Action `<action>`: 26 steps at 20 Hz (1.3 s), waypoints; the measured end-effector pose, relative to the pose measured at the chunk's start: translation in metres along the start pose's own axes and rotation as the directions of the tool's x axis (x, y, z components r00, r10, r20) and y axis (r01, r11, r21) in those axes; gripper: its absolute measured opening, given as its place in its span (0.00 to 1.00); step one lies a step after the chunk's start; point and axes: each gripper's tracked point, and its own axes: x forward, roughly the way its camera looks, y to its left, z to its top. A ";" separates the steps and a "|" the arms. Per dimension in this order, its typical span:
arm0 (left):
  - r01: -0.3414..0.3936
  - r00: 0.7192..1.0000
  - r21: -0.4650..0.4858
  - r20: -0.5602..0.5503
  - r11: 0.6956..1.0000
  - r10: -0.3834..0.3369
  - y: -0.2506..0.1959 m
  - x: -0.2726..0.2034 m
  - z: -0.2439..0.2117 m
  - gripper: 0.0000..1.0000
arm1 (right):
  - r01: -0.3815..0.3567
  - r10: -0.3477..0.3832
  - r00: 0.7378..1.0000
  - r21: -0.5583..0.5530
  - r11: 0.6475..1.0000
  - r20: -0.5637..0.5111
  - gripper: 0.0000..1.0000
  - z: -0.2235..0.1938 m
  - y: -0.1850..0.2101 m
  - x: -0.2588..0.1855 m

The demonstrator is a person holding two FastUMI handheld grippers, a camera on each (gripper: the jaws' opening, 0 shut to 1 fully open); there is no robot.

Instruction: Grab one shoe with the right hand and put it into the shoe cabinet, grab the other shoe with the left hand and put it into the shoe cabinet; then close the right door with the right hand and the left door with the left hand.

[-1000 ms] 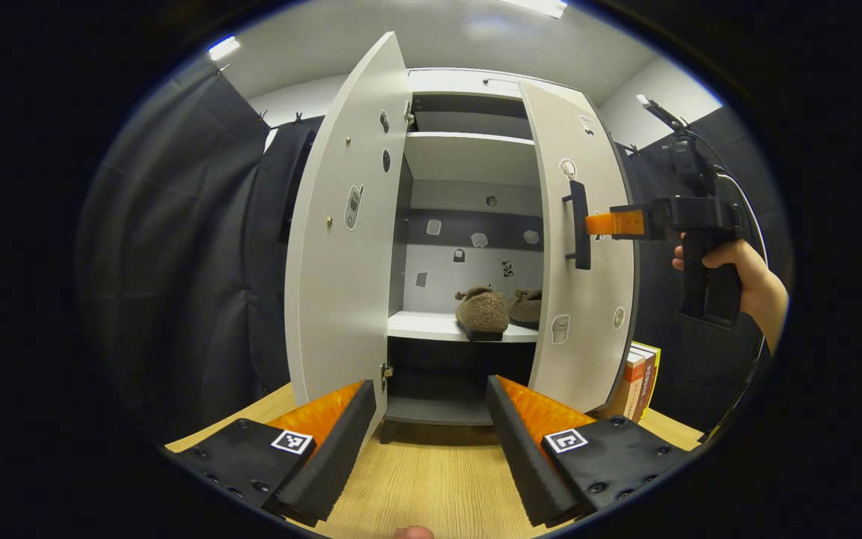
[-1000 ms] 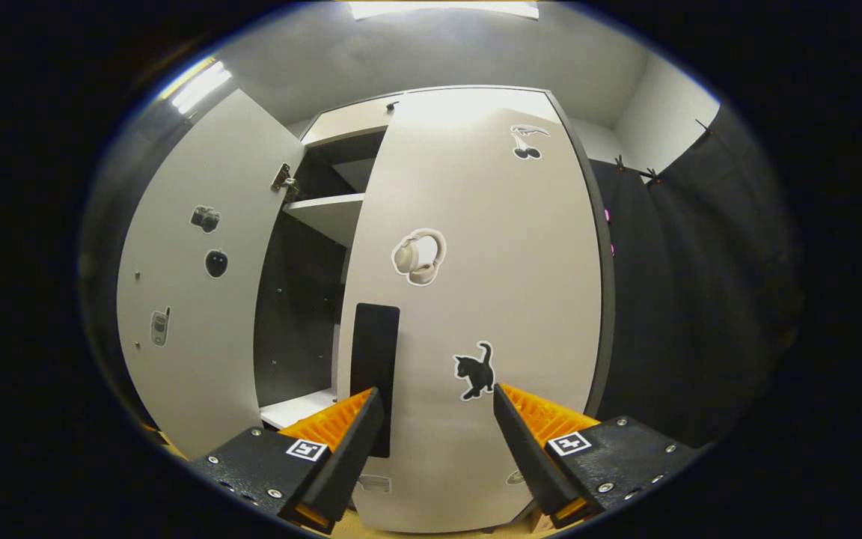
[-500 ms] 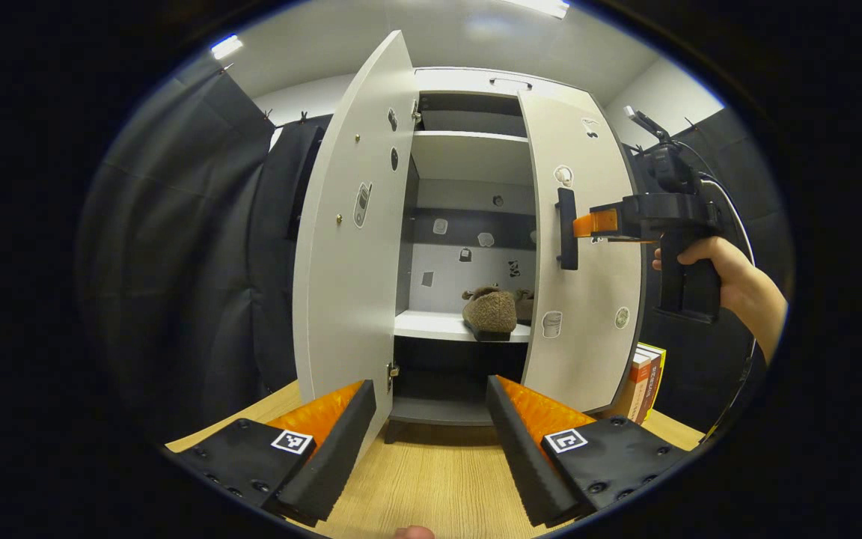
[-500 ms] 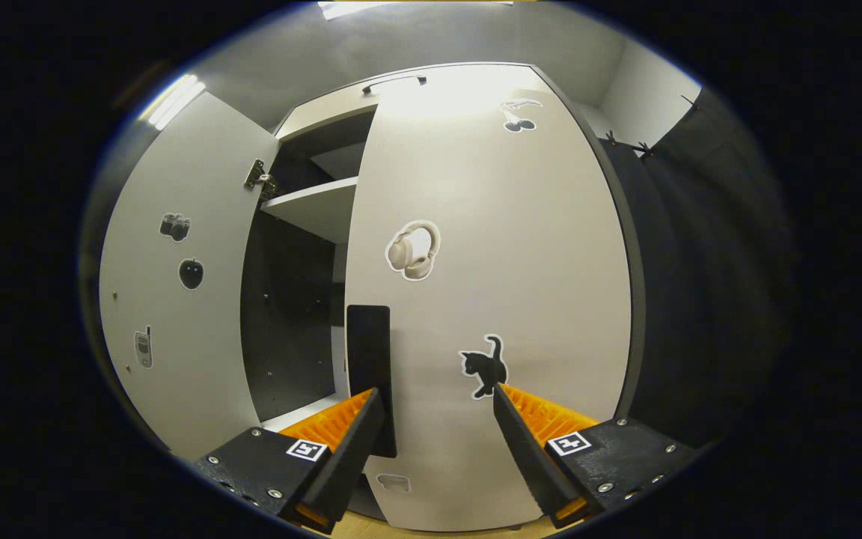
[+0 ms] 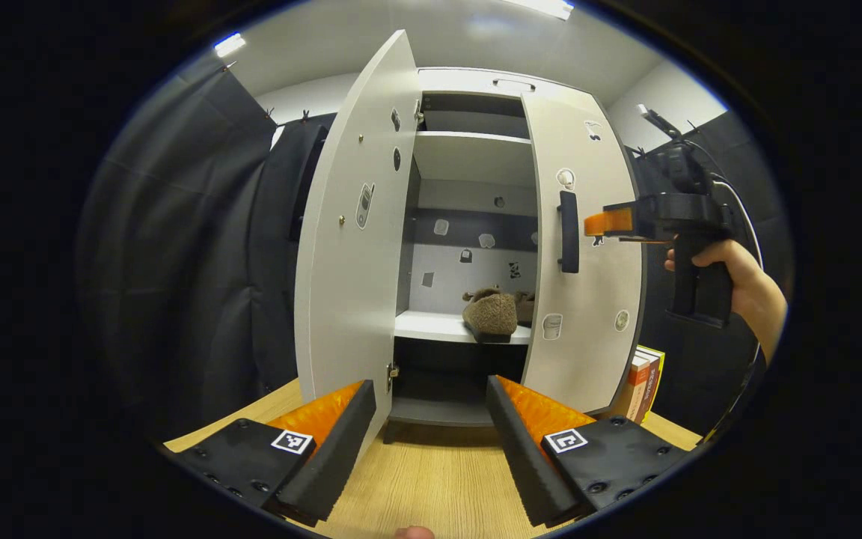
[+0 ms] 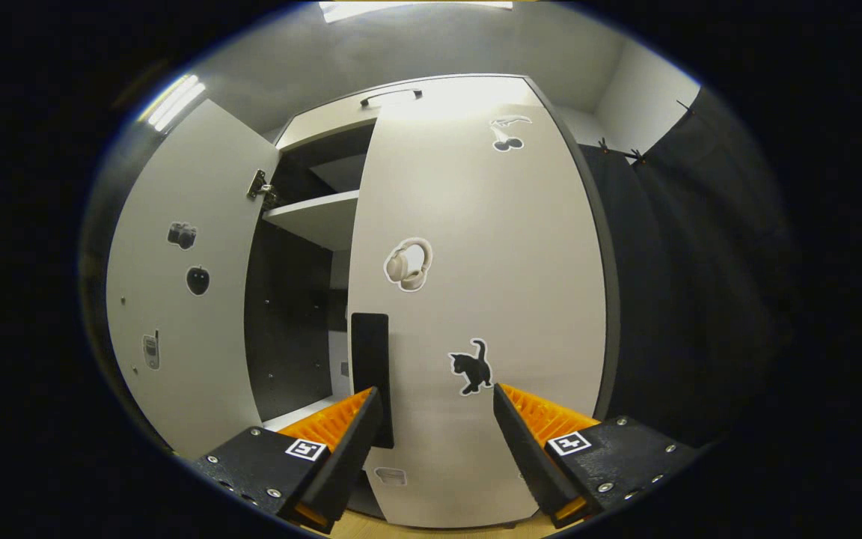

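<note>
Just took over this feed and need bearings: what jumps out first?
A tall white cabinet with both doors ajar stands on the wooden table. Two brown shoes sit on its middle shelf. The right gripper is at the right door beside the black handle, jaws open.

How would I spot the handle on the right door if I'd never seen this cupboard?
Start at the tall white cabinet with both doors ajar. On the right door, along the edge nearest the opening, sits the handle, a plain black upright bar. The stickers around it are small pictures; the handle is solid and stands out from the panel.
</note>
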 end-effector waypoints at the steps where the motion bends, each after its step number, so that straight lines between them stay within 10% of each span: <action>1: 0.001 1.000 -0.009 0.000 1.000 -0.001 -0.001 -0.001 0.000 0.96 | 0.003 -0.003 1.000 0.012 1.000 0.003 0.92 0.001 -0.003 -0.011; 26: -0.046 0.997 -0.066 0.061 0.997 0.050 0.023 -0.018 0.045 0.97 | 0.037 -0.036 0.997 0.017 0.999 -0.061 0.92 -0.116 0.000 -0.182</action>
